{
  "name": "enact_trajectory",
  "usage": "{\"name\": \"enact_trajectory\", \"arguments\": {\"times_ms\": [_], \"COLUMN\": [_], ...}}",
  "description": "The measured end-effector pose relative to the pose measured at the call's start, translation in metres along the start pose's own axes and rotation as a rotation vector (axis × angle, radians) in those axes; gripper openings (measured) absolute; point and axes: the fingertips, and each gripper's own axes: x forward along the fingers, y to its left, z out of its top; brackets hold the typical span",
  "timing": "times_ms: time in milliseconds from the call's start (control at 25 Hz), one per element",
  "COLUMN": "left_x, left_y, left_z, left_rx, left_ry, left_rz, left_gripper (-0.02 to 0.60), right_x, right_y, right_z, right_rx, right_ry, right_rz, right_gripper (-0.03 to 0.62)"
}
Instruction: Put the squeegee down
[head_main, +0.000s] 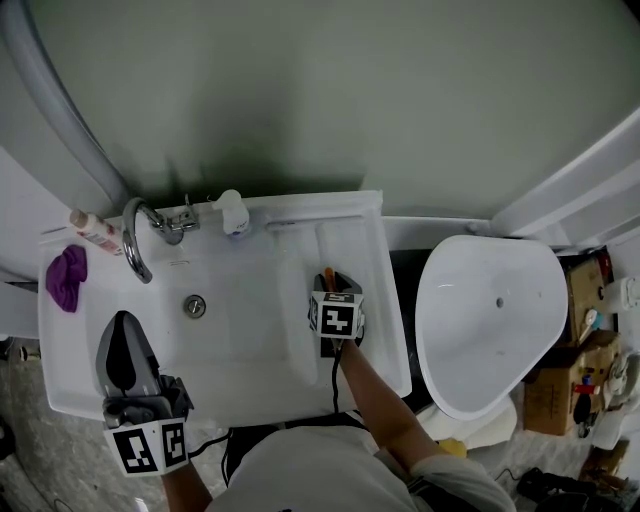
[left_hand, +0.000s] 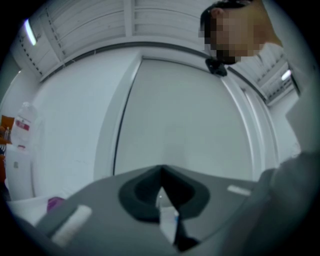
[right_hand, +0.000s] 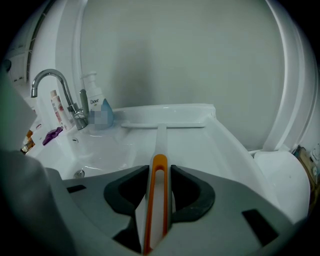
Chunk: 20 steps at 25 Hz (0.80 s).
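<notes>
The squeegee has a white handle with an orange insert; its blade lies across the back right of the white sink. My right gripper is shut on the handle's near end. In the head view the right gripper sits over the sink's right side, and only the orange tip of the squeegee shows ahead of it. My left gripper hovers at the sink's front left corner. In its own view the left gripper points upward with its jaws together.
A curved faucet and a soap dispenser stand at the back of the sink. A purple cloth and a bottle lie at its left. A white toilet is on the right, with cardboard boxes beyond it.
</notes>
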Motion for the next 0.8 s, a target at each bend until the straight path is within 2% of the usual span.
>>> {"name": "enact_trajectory", "arguments": {"times_ms": [200, 400, 520, 640, 800], "left_x": [-0.002, -0.008, -0.013, -0.016, -0.024], "left_y": [0.0, 0.008, 0.011, 0.015, 0.017], "left_z": [0.003, 0.008, 0.013, 0.016, 0.019], "left_rx": [-0.002, -0.009, -0.01, -0.012, -0.017], "left_ry": [-0.014, -0.028, -0.037, -0.046, -0.054], "left_rz": [-0.022, -0.064, -0.096, -0.128, -0.172], "left_gripper": [0.008, 0.008, 0.008, 0.008, 0.008], "right_x": [-0.004, -0.03, -0.056, -0.078, -0.11], "right_y": [0.001, 0.004, 0.006, 0.014, 0.027], "right_z": [0.002, 0.01, 0.016, 0.02, 0.025], "right_rx": [0.019, 0.019, 0.009, 0.018, 0.031], "right_ry": [-0.017, -0.102, -0.166, -0.214, -0.286], "right_rz": [0.018, -0.014, -0.042, -0.041, -0.021], "right_gripper": [0.147, 0.158, 0.108, 0.007, 0.0]}}
